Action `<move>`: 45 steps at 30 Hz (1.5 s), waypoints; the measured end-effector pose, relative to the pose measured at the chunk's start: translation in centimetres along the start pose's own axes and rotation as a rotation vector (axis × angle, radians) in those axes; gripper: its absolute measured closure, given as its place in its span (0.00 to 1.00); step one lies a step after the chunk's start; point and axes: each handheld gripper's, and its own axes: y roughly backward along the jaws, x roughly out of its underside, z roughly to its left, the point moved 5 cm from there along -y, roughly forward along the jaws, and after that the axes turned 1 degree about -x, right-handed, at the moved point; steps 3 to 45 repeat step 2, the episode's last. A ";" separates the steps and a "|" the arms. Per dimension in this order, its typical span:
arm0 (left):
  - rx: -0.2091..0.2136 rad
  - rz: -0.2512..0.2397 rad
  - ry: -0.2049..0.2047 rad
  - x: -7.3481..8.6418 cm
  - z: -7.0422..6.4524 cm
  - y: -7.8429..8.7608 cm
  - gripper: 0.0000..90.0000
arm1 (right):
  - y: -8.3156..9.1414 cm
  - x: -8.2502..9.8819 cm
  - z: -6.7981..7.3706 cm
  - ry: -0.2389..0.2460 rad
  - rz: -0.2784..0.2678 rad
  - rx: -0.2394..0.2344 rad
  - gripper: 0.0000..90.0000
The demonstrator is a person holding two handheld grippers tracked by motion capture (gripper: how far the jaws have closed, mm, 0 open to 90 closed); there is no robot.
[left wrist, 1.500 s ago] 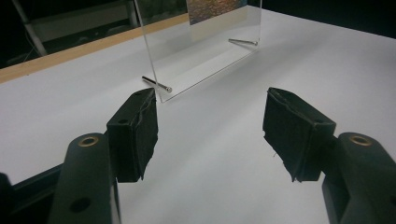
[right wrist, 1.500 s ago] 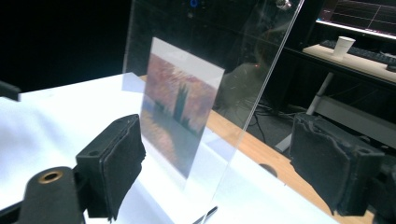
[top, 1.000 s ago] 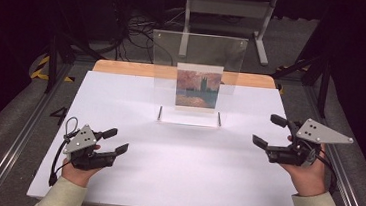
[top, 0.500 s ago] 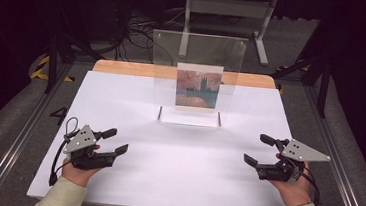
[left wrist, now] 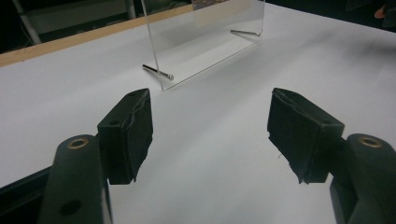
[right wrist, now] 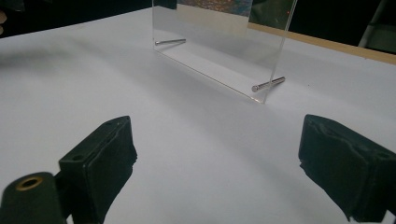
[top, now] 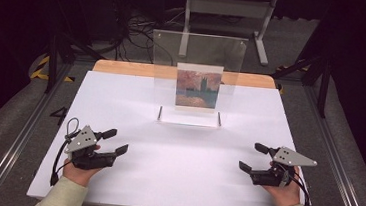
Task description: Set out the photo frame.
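Note:
A clear acrylic panel stands upright at the far middle of the white table, resting on two metal pins. A small painted picture of a building at dusk shows in it. My left gripper rests low at the front left, jaws wide apart with nothing between them. My right gripper sits low at the front right, also open and empty. The left gripper faces the panel from its own side. The right gripper looks at the panel and a pin.
A wooden strip edges the table's far side. Behind it stand a metal frame and loose cables on a dark floor. Metal rails run along both sides of the table.
My right gripper has sunk toward the table and drawn back toward the front edge. The left gripper has stayed in place. The panel has not moved.

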 end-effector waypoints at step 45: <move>-0.001 -0.003 0.003 0.0 0.0 -0.1 0.34 | -0.1 0.0 0.0 0.002 -0.001 -0.002 0.11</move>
